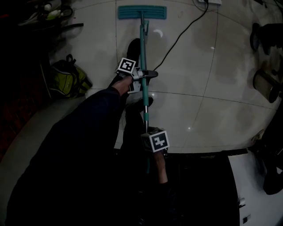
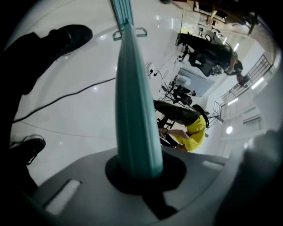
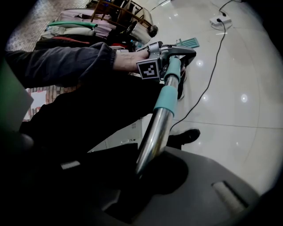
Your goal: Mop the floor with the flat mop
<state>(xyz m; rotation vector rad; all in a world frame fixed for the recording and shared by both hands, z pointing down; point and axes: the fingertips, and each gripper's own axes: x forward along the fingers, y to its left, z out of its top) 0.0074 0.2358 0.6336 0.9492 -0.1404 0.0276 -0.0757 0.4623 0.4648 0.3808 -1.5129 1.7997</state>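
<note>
Dark sleeve (image 1: 88, 132) fills the lower left of the head view and runs up to the left tool (image 1: 142, 76) near the frame's centre. That tool is clenched on the teal part of the handle (image 1: 145, 95) of the flat mop (image 1: 142, 31); its own view shows the teal shaft rising straight out of the closed jaws. Lower in the frame the right tool (image 1: 147, 129) grasps the bare metal end of the same handle; its own view shows the shiny tube seated between its jaws, with the teal section further up. The mop head (image 1: 142, 12) lies flat on the pale tiled floor (image 1: 208, 88) at top centre. A black cable (image 1: 181, 35) curves across the upper right. A black shoe (image 1: 132, 46) stands just left of the handle; a green backpack (image 1: 66, 79) sits at the left.
</note>
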